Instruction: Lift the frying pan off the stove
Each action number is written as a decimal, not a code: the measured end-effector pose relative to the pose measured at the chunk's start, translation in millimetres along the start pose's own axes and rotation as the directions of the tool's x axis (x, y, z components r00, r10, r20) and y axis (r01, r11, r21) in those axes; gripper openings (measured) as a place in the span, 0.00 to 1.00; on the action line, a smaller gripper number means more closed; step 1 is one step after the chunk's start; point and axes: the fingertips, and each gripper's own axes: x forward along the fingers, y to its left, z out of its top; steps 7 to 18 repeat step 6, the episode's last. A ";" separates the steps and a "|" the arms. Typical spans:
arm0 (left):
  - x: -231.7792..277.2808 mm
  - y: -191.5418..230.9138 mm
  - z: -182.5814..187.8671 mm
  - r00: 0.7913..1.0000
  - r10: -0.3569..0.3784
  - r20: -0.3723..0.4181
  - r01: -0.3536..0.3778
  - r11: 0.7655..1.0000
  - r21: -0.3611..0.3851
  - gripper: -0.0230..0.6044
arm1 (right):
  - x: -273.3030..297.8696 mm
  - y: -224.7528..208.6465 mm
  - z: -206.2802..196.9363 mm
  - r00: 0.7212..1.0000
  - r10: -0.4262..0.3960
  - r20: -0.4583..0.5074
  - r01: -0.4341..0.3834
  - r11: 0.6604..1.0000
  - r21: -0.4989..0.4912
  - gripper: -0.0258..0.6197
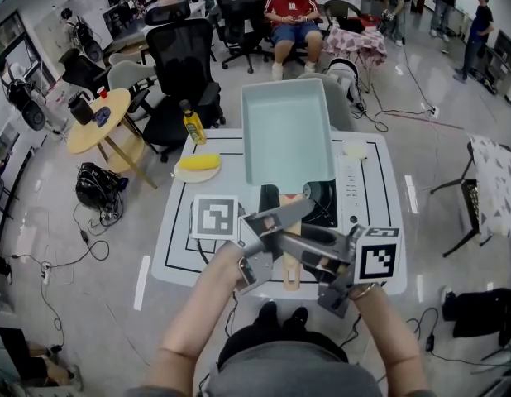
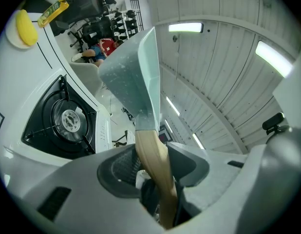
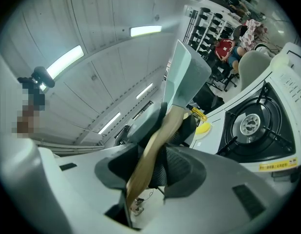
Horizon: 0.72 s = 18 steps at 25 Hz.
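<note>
Crowded lab floor around white table (image 1: 174,246). Clamped on handle (image 1: 290,273) with left gripper (image 2: 155,172) and right gripper (image 3: 146,165) alike, side by side, neither nearer; long axis straight ahead to pan (image 1: 287,131), held clear of burner (image 1: 323,205). Nothing in pan; lift judged done.

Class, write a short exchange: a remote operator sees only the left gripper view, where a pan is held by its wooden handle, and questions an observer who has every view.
Operator: The left gripper is shut on the wooden handle. Is anything else holding it?
Observer: Yes. The right gripper is clamped on that same handle.
Operator: I only see the pan's underside. Is there anything in it?
Observer: No. In the head view the inside of the frying pan is bare.
</note>
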 end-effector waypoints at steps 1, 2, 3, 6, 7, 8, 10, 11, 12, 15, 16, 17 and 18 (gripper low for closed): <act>0.4 -0.3 -0.5 1.000 0.000 0.001 0.000 1.000 0.000 0.30 | -0.6 0.2 -0.3 1.000 0.001 0.001 -0.001 1.000 0.000 0.30; 0.8 -0.5 -1.0 1.000 -0.001 0.002 0.001 1.000 0.000 0.30 | -1.2 0.5 -0.4 1.000 0.002 0.001 -0.002 1.000 0.000 0.30; 1.1 -0.8 -1.3 1.000 -0.002 0.002 0.002 1.000 -0.001 0.30 | -1.6 0.7 -0.4 1.000 0.003 0.001 -0.003 1.000 0.000 0.30; 1.6 -1.2 -1.6 1.000 -0.002 0.003 0.002 1.000 0.000 0.30 | -2.4 1.4 0.2 1.000 0.005 0.002 -0.005 1.000 0.001 0.30; 1.6 -1.2 -1.6 1.000 -0.002 0.003 0.002 1.000 0.000 0.30 | -2.4 1.4 0.2 1.000 0.005 0.002 -0.005 1.000 0.001 0.30; 1.6 -1.2 -1.6 1.000 -0.002 0.003 0.002 1.000 0.000 0.30 | -2.4 1.4 0.2 1.000 0.005 0.002 -0.005 1.000 0.001 0.30; 1.6 -1.2 -1.6 1.000 -0.002 0.003 0.002 1.000 0.000 0.30 | -2.4 1.4 0.2 1.000 0.005 0.002 -0.005 1.000 0.001 0.30; 1.6 -1.2 -1.6 1.000 -0.002 0.003 0.002 1.000 0.000 0.30 | -2.4 1.4 0.2 1.000 0.005 0.002 -0.005 1.000 0.001 0.30; 1.6 -1.2 -1.6 1.000 -0.002 0.003 0.002 1.000 0.000 0.30 | -2.4 1.4 0.2 1.000 0.005 0.002 -0.005 1.000 0.001 0.30; 1.6 -1.2 -1.6 1.000 -0.002 0.003 0.002 1.000 0.000 0.30 | -2.4 1.4 0.2 1.000 0.005 0.002 -0.005 1.000 0.001 0.30; 1.6 -1.2 -1.6 1.000 -0.002 0.003 0.002 1.000 0.000 0.30 | -2.4 1.4 0.2 1.000 0.005 0.002 -0.005 1.000 0.001 0.30; 1.6 -1.2 -1.6 1.000 -0.002 0.003 0.002 1.000 0.000 0.30 | -2.4 1.4 0.2 1.000 0.005 0.002 -0.005 1.000 0.001 0.30; 1.6 -1.2 -1.6 1.000 -0.002 0.003 0.002 1.000 0.000 0.30 | -2.4 1.4 0.2 1.000 0.005 0.002 -0.005 1.000 0.001 0.30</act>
